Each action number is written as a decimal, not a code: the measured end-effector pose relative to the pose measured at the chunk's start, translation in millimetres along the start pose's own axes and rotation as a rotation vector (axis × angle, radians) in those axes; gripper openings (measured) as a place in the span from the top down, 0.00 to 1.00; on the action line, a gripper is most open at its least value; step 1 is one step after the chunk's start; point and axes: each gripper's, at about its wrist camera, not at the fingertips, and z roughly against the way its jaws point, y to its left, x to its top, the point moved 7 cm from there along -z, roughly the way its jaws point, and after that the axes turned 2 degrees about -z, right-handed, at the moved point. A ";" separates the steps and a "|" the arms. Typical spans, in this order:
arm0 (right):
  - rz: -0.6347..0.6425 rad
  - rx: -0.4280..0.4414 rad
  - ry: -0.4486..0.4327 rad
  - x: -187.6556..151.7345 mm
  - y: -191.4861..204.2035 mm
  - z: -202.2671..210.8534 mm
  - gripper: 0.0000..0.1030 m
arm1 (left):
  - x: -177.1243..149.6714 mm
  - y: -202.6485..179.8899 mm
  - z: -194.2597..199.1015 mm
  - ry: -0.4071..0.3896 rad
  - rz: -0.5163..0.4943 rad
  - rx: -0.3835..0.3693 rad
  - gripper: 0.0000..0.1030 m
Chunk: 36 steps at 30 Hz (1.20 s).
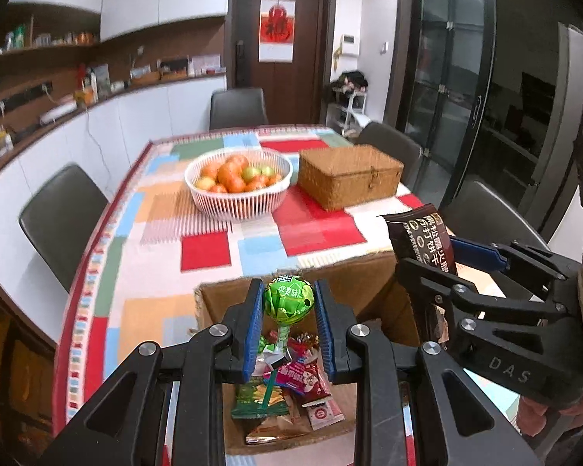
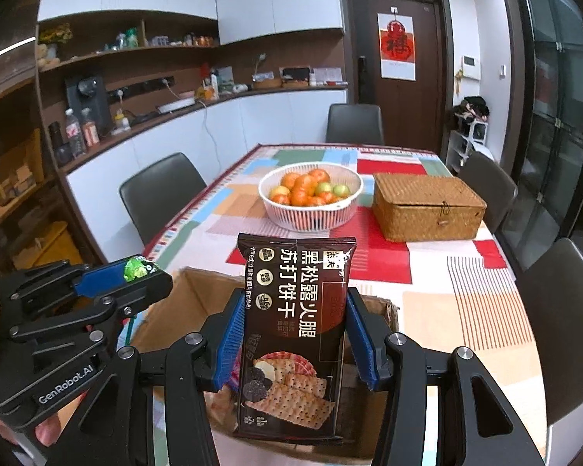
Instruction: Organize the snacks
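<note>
Held stock, listed left to right. Item one: my left gripper [image 1: 288, 322] is clamped on a lollipop [image 1: 289, 299], a round head in crinkled green foil on a thin pale stick, blue ribbed fingers [image 1: 252, 330] pressing its sides, poised above the open box [image 1: 213, 303]. I judge it light and hard but brittle at the neck, and the foil slick; best taken across the ball, as now, not by the stick. Item two: box, brown corrugated cardboard with raw, frayed edges, on the surface [image 1: 210, 248] at its near end; inside lies a loose heap of small soft sachets [image 1: 291, 392], green, pink and red, glossy film. Item three: my right gripper [image 2: 295, 334] is closed on a cracker packet [image 2: 297, 334], a flat dark brown pouch with white lettering and printed crackers, held upright over the box by its two long edges. I judge it light, air-cushioned and slippery, contents easily crushed; hold at the side seams with modest pressure. Further back on the surface, which wears a woven patchwork cloth in red, blue, orange and green: a white slatted plastic basket [image 2: 311, 213] of orange and green fruit, then to its right a closed rectangular wicker case [image 2: 427, 209] with a small clasp.
</note>
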 end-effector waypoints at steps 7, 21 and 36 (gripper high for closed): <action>-0.010 -0.018 0.108 -21.9 -8.9 -33.2 0.51 | -29.7 1.7 -38.6 0.139 0.003 0.024 0.54; 0.012 -0.117 0.057 -49.8 -12.1 14.8 0.29 | -47.6 0.4 42.2 -0.024 -0.033 0.177 0.20; 0.013 -0.164 -0.111 -93.2 3.6 130.5 0.12 | -93.9 -24.5 154.0 -0.213 -0.032 0.258 0.00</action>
